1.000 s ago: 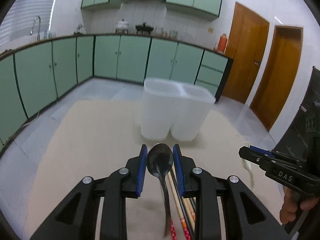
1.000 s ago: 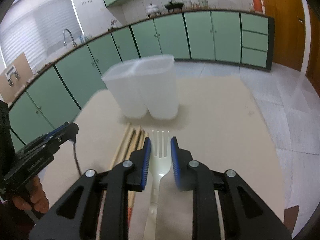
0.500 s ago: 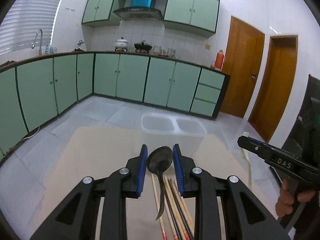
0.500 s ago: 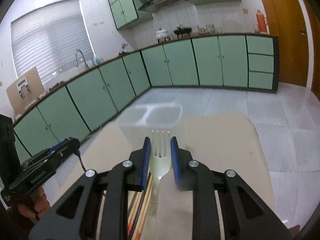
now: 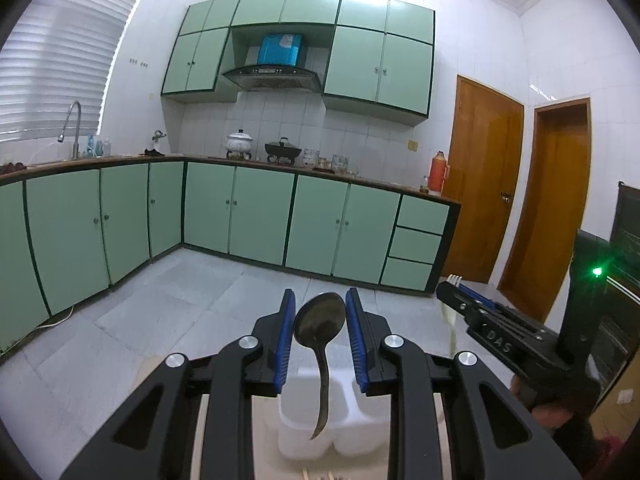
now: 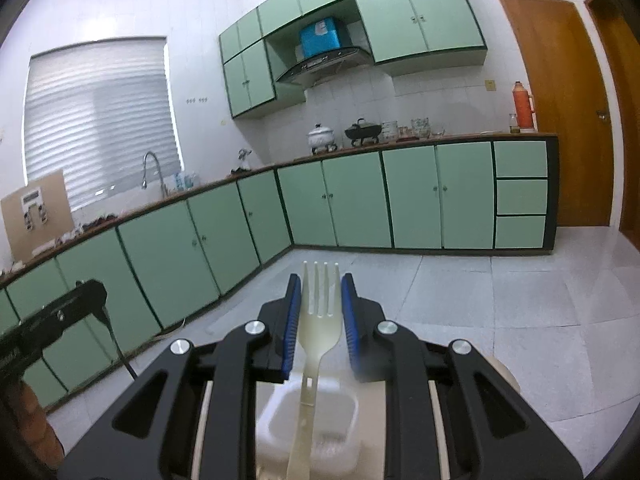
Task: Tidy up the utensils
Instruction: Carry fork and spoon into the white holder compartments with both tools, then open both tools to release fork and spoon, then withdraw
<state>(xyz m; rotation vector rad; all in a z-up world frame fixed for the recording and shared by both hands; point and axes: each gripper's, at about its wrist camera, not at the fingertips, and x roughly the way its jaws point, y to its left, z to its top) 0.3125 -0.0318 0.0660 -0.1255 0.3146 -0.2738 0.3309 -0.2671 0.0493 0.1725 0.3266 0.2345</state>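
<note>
Blue-padded fingers [image 5: 285,336] of the left gripper [image 5: 320,336] clenched the bowl of a dark metal spoon [image 5: 320,320], its handle drooping down behind the tips over a white two-compartment plastic holder [image 5: 344,436] that sat directly below them on a tan table [image 5: 264,440]. Off to the right of those fingers, the right gripper [image 5: 454,286] showed the raised letters "DAS" on its black side, the only writing that could be read, and a person's hand [image 5: 560,412] gripped its handle beneath a green indicator light [image 5: 597,271]. Seen from its own camera, the right gripper [image 6: 320,316] was likewise closed on a pale plastic fork [image 6: 320,320], tines reaching just past the fingertips and the handle hanging back over one compartment of the holder [image 6: 308,432]. Both tools were held almost level, tipped slightly downward, facing a run of green kitchen cabinets [image 5: 256,220] far beyond the fingertips. Labels on a blue box [image 5: 280,50] above the range hood and on a cardboard sheet [image 6: 38,212] by the window, left of the right fingers, were too small to read. Ends of several chopsticks [image 5: 320,475] peeked out below the left fingers, at the holder's near side.
</note>
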